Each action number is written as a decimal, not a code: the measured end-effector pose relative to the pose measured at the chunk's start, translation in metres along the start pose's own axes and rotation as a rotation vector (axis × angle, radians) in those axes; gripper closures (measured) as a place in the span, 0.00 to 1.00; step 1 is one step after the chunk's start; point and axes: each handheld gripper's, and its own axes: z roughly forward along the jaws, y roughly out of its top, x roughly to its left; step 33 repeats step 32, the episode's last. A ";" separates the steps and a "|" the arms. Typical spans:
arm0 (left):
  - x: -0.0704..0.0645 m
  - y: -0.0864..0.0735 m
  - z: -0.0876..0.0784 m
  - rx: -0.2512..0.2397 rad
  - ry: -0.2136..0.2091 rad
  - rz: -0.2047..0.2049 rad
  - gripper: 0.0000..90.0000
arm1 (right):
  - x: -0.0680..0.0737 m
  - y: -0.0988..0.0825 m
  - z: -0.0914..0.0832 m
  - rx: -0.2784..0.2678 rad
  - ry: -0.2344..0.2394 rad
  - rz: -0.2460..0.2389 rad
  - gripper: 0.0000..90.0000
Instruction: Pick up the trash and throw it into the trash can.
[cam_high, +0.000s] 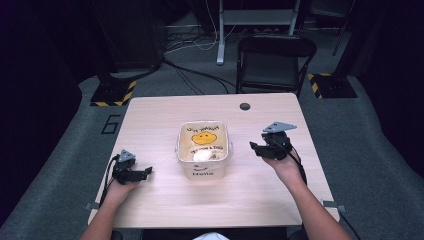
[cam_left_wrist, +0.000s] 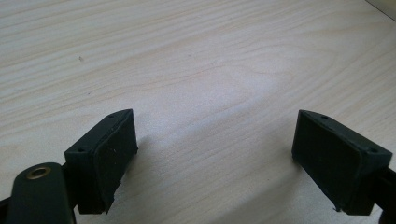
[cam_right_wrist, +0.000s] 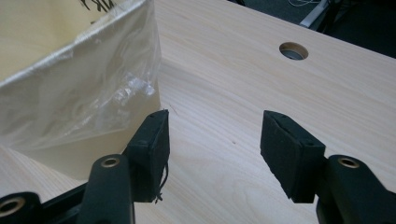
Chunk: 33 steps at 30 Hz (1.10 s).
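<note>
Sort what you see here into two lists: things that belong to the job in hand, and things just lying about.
Job in hand:
- box, cream, lined with clear plastic
- white thing inside it
- right claw, open beside the box
- left claw, open over bare table

Lying about:
- chair behind the table
- floor cables

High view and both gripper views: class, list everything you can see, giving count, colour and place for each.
table: one, light wood, centre
box: one, cream with a yellow face print and clear film, mid-table
white thing in box: one, too small to identify
cable hole: one, dark, table's far edge
chair: one, black, beyond table
hazard-striped bases: two, black and yellow, floor
left gripper: black, open, over bare wood
right gripper: black, open, beside box
forearms: two, bottom
</note>
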 end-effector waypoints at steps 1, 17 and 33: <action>0.000 0.000 0.000 0.000 0.000 0.000 0.16 | 0.000 -0.002 0.000 0.000 -0.003 0.001 0.47; 0.000 0.000 0.000 -0.001 0.000 0.000 0.16 | -0.004 -0.046 0.014 0.042 -0.046 0.033 0.46; 0.000 0.000 0.000 0.000 0.000 0.000 0.16 | -0.023 -0.081 0.026 0.088 -0.159 0.105 0.26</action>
